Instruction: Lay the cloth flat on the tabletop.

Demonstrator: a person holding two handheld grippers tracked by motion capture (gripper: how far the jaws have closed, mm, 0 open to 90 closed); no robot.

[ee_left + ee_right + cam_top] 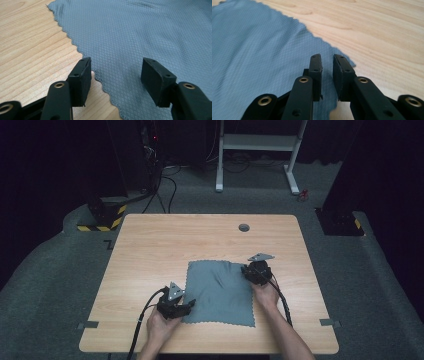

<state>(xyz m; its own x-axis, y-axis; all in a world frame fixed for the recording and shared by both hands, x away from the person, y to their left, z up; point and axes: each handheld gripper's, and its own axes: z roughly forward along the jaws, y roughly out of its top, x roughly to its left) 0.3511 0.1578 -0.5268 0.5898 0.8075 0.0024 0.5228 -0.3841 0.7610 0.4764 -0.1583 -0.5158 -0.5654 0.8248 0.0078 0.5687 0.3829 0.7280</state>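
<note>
High view: grey cloth point(220, 292) lies flat on the table point(150, 250). Left gripper point(116, 72) at the cloth's near-left corner, jaws wide apart astride its scalloped edge. Right gripper point(327, 67) over the far-right corner, jaws nearly together, narrow gap.

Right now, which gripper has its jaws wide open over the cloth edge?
The left gripper: jaws spread wide, straddling the cloth edge. The right gripper shows only a narrow gap.

Bare table point(150, 245) all round cloth point(218, 292); nothing blocks either gripper; grommet hole point(244, 227) far off.
</note>
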